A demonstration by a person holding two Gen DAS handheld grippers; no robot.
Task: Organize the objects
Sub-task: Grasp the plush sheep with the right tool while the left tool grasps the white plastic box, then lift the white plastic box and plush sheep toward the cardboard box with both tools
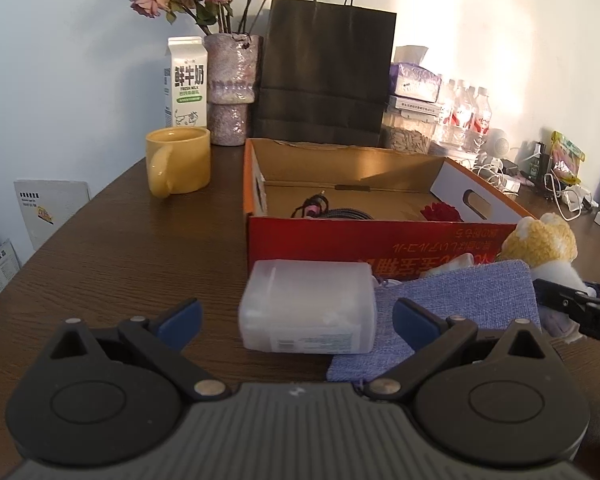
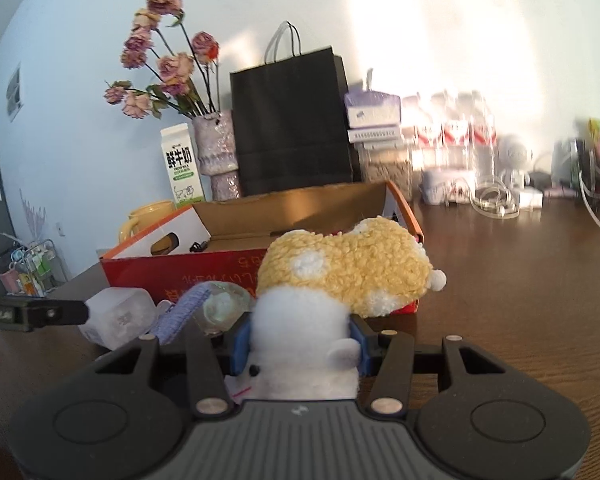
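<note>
Because the plush toy (image 2: 340,276) is soft and light, it squashes where the right claw (image 2: 300,344) pinches its white body, just in front of the red cardboard box (image 2: 188,276); a hold across that thick middle looks safest, since fluff slips. Nearer the box's front wall lie a frosted plastic case (image 1: 308,312) and blue cloth pouch (image 1: 460,304), with the left claw (image 1: 296,320) spread, empty, before the stiff case.

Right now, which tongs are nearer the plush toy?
Right. The right tongs clamp the plush toy; the left tongs sit apart, open around the white box.
</note>
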